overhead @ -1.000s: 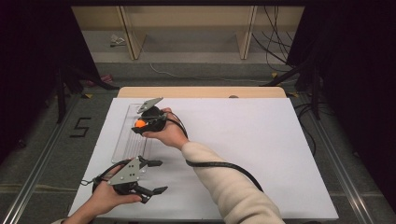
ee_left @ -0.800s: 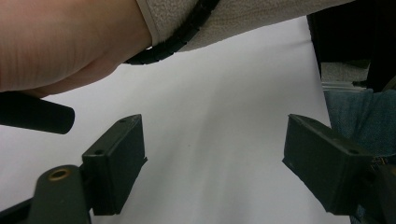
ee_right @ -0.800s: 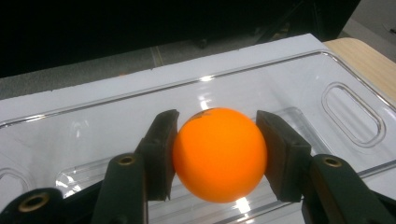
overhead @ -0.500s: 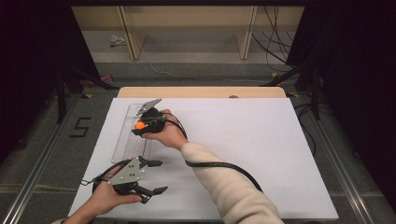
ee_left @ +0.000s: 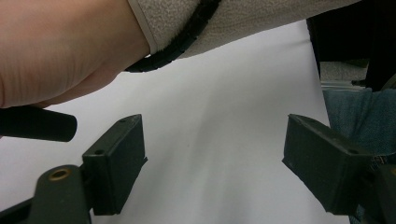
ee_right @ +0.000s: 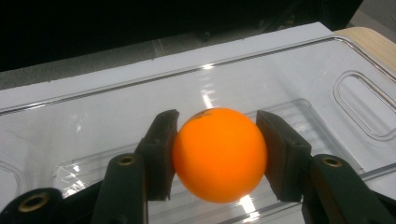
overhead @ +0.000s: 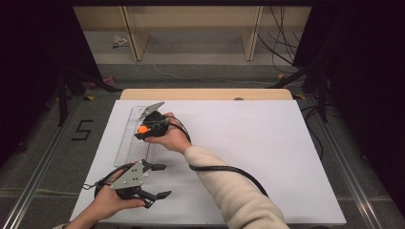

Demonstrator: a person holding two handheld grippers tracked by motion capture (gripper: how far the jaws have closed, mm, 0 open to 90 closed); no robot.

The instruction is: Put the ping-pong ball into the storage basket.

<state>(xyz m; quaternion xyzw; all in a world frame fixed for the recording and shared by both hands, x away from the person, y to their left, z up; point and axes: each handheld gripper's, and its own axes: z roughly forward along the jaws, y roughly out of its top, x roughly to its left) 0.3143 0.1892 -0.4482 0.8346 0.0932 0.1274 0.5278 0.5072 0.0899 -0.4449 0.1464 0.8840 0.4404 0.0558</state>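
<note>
My right gripper point(ee_right: 215, 156) is shut on an orange ball point(ee_right: 219, 154), both pads pressed against its sides. It holds the ball point(overhead: 142, 129) just above a clear plastic tray point(overhead: 125, 143) lying along the left part of the white table. The tray point(ee_right: 327, 121) spreads under the ball, with moulded hollows in its base. My left gripper point(overhead: 160, 181) rests near the table's front left corner, jaws wide apart with nothing between them. In the left gripper view my left gripper point(ee_left: 215, 163) faces bare white table, with the other arm's cream sleeve point(ee_left: 243, 23) crossing above.
The white tabletop point(overhead: 267, 143) stretches to the right of both hands. A black cable point(overhead: 229, 171) runs along the right forearm. Dark floor and cables lie beyond the table's far wooden edge point(overhead: 205, 94).
</note>
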